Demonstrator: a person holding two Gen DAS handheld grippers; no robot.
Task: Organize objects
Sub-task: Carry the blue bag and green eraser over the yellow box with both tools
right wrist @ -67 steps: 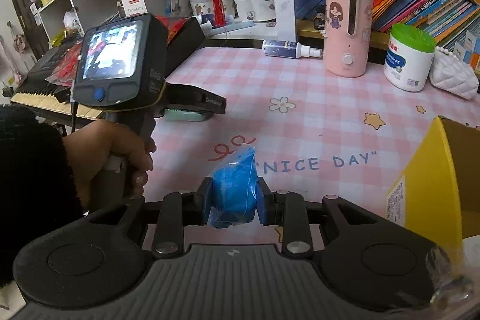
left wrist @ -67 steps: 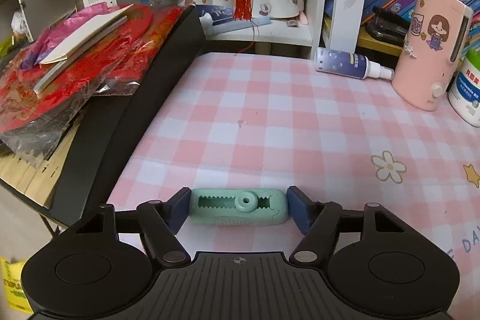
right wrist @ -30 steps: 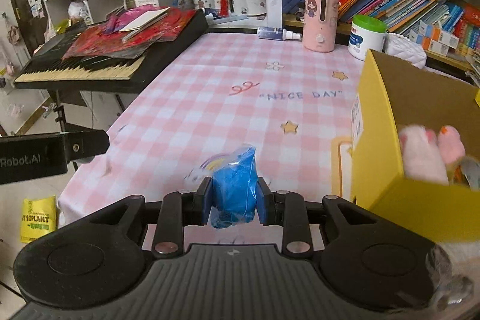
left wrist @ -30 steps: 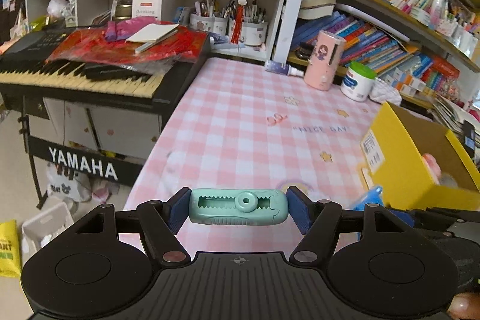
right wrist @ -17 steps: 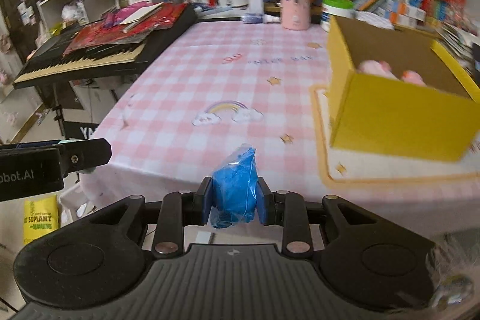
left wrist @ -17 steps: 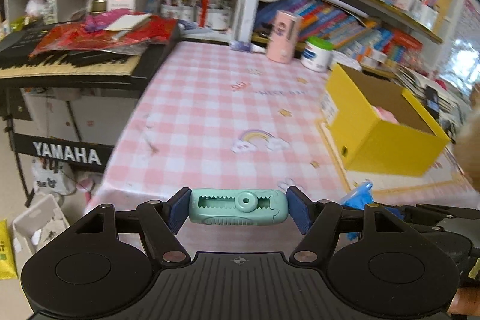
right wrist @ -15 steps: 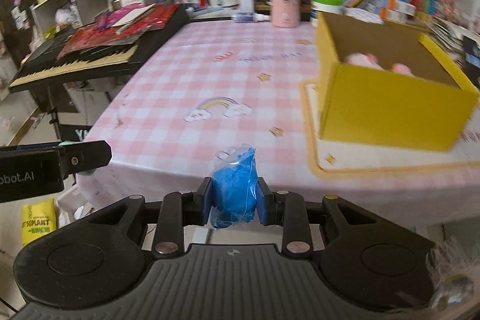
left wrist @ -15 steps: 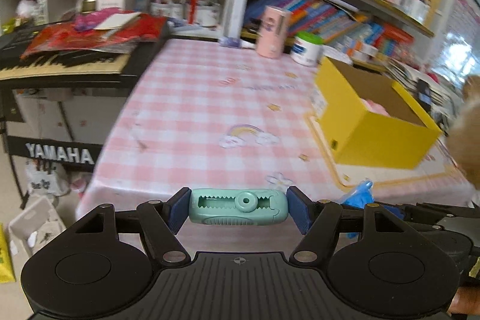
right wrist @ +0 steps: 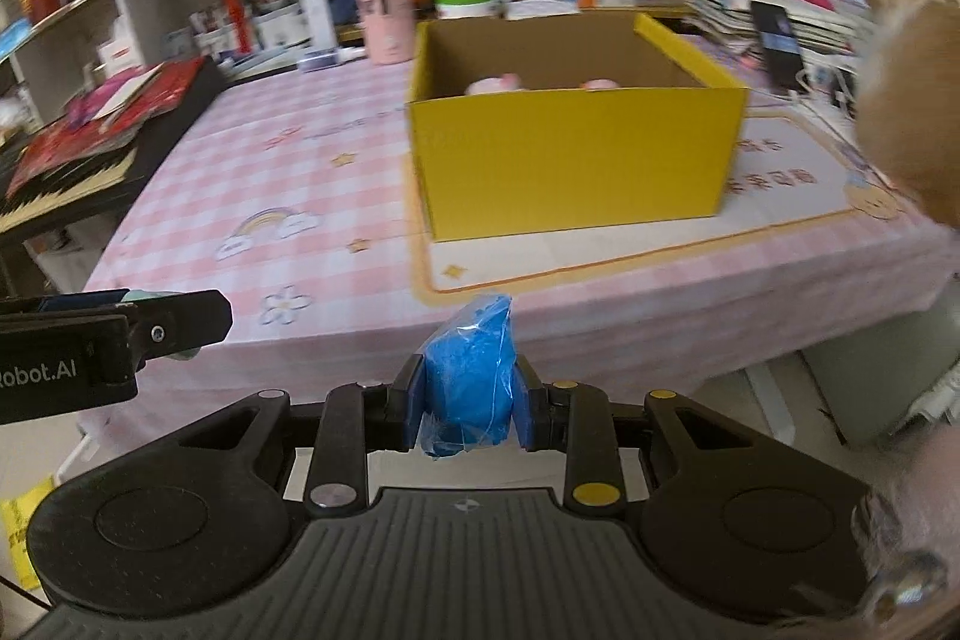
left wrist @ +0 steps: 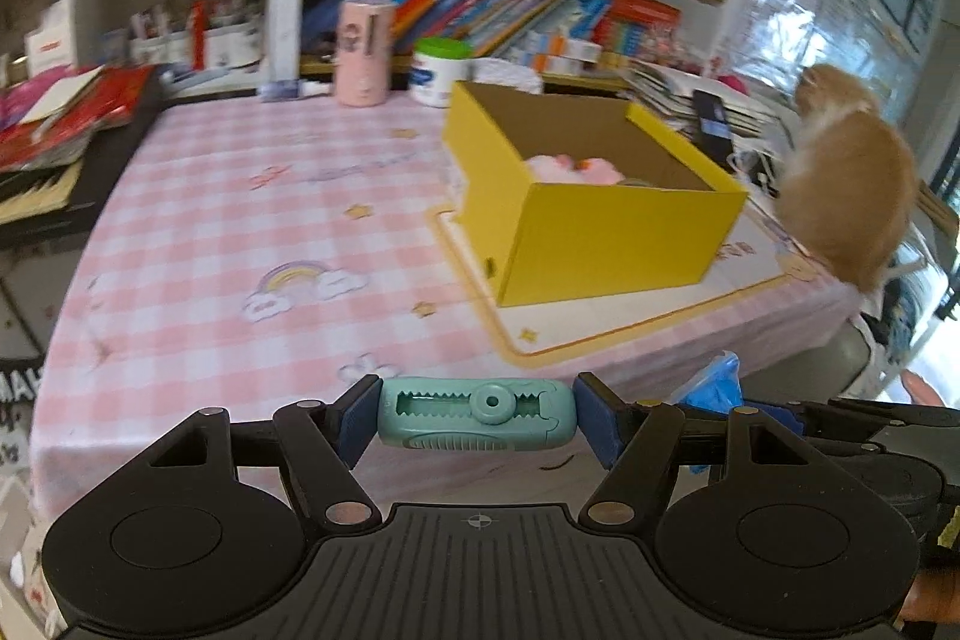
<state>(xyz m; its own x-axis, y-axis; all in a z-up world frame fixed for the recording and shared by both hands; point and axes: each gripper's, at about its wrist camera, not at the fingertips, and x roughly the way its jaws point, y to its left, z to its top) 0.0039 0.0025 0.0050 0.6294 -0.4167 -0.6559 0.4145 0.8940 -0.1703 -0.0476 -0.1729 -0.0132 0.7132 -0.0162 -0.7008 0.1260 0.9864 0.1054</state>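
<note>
- Fingers of the left gripper (left wrist: pixel 477 415) are clamped end to end on a mint-green toothed clip (left wrist: pixel 477 413), which lies level between the blue pads, off the near edge of the table.
- Right gripper (right wrist: pixel 468 394) fingers are pressed tight on a blue packet in clear wrap (right wrist: pixel 471 379), held upright between the pads, also short of the table's near edge.
- From the left wrist view, the blue packet and the right gripper's dark frame show at lower right, just beside the left gripper.
- Ahead of both stands an open yellow cardboard box (right wrist: pixel 570 160) on a pale mat with an orange border (right wrist: pixel 660 232).
- Inside the box, pink soft items (left wrist: pixel 573 166) lie low against the bottom.
- Pink checked tablecloth (left wrist: pixel 240 220) covers the table, printed with a rainbow and stars.
- At the table's far edge stand a pink cylinder (left wrist: pixel 363 52) and a green-lidded white tub (left wrist: pixel 441 70).
- Bookshelves run behind; a piano keyboard piled with red papers (right wrist: pixel 90 142) sits to the left.
- An orange furry shape (left wrist: pixel 852 184), blurred, is at the right.
</note>
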